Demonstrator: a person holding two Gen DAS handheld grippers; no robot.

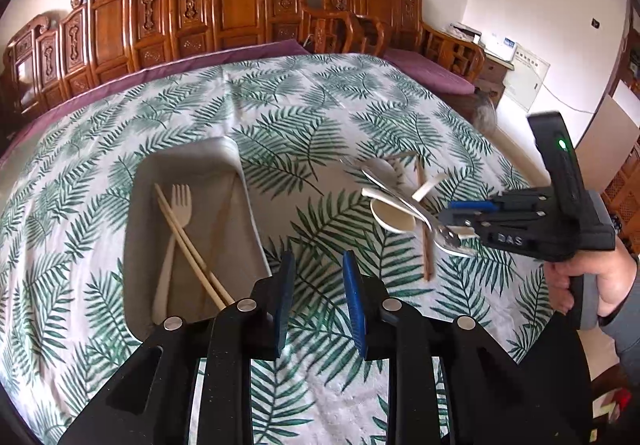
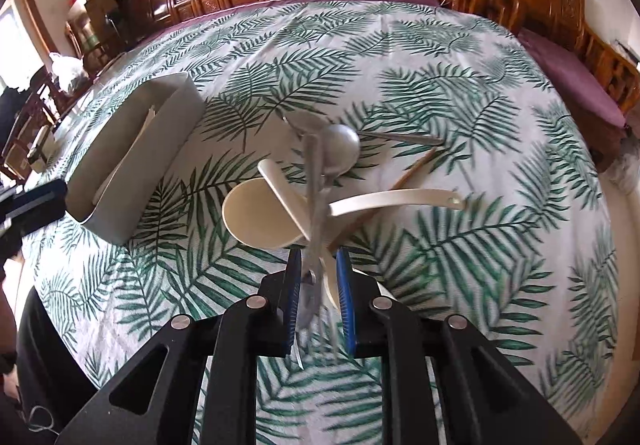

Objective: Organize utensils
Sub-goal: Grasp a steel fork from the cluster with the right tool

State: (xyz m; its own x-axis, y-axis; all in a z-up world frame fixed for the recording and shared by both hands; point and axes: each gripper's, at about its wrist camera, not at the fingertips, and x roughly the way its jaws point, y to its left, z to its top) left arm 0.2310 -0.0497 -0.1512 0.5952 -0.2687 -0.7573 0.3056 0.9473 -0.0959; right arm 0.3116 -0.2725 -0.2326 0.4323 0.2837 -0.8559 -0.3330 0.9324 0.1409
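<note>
A: We start with the leaf-print cloth point(image 1: 320, 117), our whole work surface. The grey bin point(image 1: 188, 161) sits to our left on it, placed where both arms can reach.

B: Inside we see a cream fork point(image 1: 176, 213) and a pair of chopsticks point(image 1: 188, 241) laid lengthwise, presumably so that long things fit.

A: The loose pile lies right of the bin: a cream ladle point(image 2: 260, 213), a brown chopstick point(image 1: 424, 221).

B: Our right gripper point(image 2: 318, 285) pinches a metal spoon point(image 2: 340, 153) by its handle, bowl forward. Our left gripper point(image 1: 316, 293) hangs spread beside the bin, holding nothing.
</note>
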